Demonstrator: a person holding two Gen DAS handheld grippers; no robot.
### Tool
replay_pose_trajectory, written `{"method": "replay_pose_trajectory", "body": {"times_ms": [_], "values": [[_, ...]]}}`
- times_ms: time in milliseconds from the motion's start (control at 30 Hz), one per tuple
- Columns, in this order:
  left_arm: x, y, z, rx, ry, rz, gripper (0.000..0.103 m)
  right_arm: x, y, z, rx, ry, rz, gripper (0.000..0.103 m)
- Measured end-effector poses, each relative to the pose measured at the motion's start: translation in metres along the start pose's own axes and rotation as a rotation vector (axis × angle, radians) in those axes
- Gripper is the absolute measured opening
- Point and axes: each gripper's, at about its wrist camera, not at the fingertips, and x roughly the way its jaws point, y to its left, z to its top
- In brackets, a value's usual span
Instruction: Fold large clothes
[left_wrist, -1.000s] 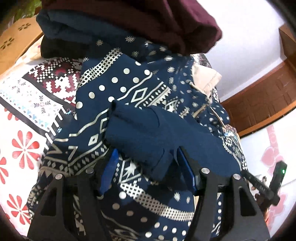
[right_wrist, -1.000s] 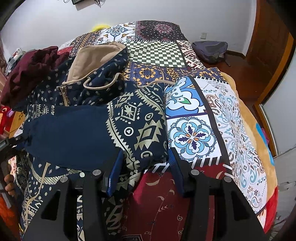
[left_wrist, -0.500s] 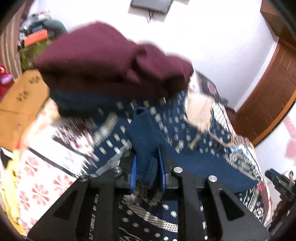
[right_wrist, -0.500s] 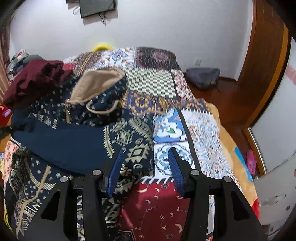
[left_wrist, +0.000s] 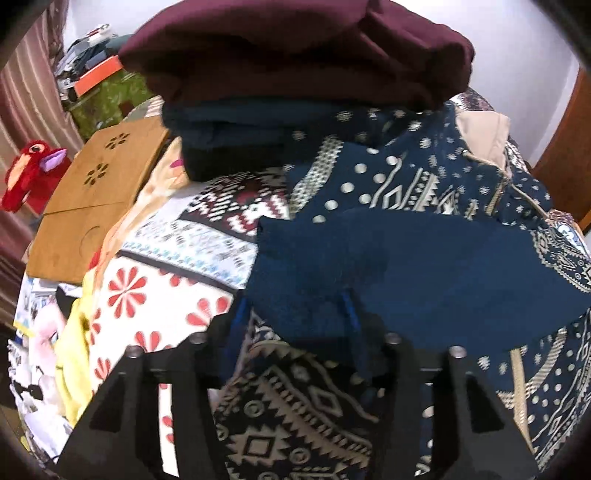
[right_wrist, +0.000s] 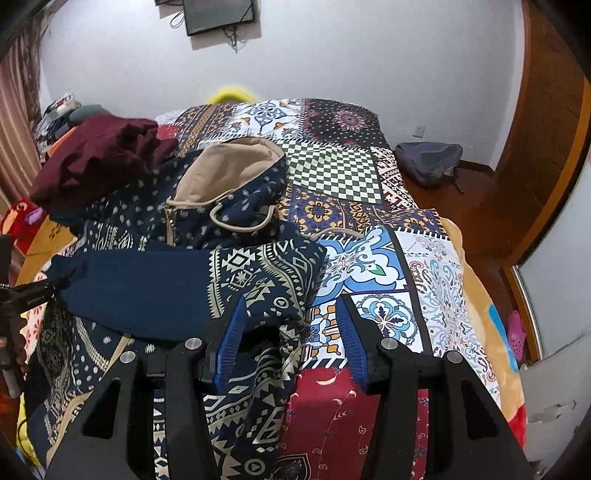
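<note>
- two grippers show over the patchwork bedspread (right_wrist: 334, 168), and the navy patterned hoodie (right_wrist: 122, 229) lies spread across its near left part, tan-lined hood (right_wrist: 225, 171) toward the wall.
- your left gripper (left_wrist: 293, 314) has the plain navy sleeve cuff (left_wrist: 295, 280) between its blue pads. its jaws have just been opening, and the pads stand apart with cloth draped over them. you can't tell from this view whether they press the cuff.
- that sleeve (right_wrist: 147, 288) lies folded across the hoodie's front, cuff at the left end, patterned shoulder at the right.
- your right gripper (right_wrist: 290, 332) hovers over the hoodie's right edge, jaws parted, nothing between the pads. its left pad is above the patterned cloth, its right pad above the bedspread.
- a pile of folded clothes, maroon garment (left_wrist: 295, 48) on top, sits just beyond the hoodie on the left.
- a red plush toy (left_wrist: 27, 177) and a wooden tray (left_wrist: 92, 184) lie off the bed's left side.
</note>
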Motion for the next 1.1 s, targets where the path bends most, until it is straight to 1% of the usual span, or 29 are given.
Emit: {"method": "replay_pose_trajectory", "body": {"times_ms": [67,133,200,233,333,400,433,500,600,700,800,867,967,1100], "values": [[-0.007,0.003,0.000,0.003,-0.010,0.002,0.056,0.000,0.002,0.001,-0.013,0.003,-0.007,0.046],[-0.018,0.002,0.005,0.019,-0.037,0.019,0.056,0.000,0.002,0.005,-0.014,0.002,-0.006,0.046],[-0.037,-0.002,0.013,0.040,-0.085,0.031,0.056,-0.001,0.001,0.008,-0.011,-0.002,0.006,0.046],[-0.047,-0.005,0.017,0.042,-0.108,0.023,0.056,-0.002,0.000,0.011,-0.006,-0.007,0.011,0.046],[-0.078,-0.016,0.034,0.050,-0.185,-0.031,0.062,-0.003,-0.002,0.023,0.005,-0.023,0.013,0.046],[-0.098,-0.028,0.048,0.070,-0.245,-0.069,0.066,-0.004,-0.003,0.032,0.014,-0.035,0.011,0.046],[-0.105,-0.035,0.052,0.082,-0.262,-0.082,0.066,-0.005,-0.004,0.039,0.021,-0.043,0.016,0.046],[-0.120,-0.055,0.067,0.137,-0.312,-0.134,0.067,-0.006,-0.005,0.050,0.041,-0.057,0.040,0.046],[-0.128,-0.087,0.084,0.214,-0.351,-0.160,0.067,-0.008,-0.007,0.067,0.072,-0.082,0.078,0.046],[-0.126,-0.116,0.102,0.269,-0.367,-0.185,0.067,-0.008,-0.001,0.085,0.071,-0.108,0.102,0.046],[-0.120,-0.141,0.122,0.288,-0.366,-0.234,0.067,-0.004,0.008,0.103,0.049,-0.130,0.116,0.046],[-0.112,-0.154,0.135,0.289,-0.357,-0.248,0.067,0.003,0.012,0.112,0.037,-0.136,0.121,0.046],[-0.094,-0.174,0.159,0.298,-0.325,-0.275,0.067,0.020,0.013,0.125,0.041,-0.120,0.137,0.046],[-0.064,-0.194,0.193,0.281,-0.259,-0.313,0.067,0.054,0.008,0.143,0.076,-0.070,0.165,0.046]]}}
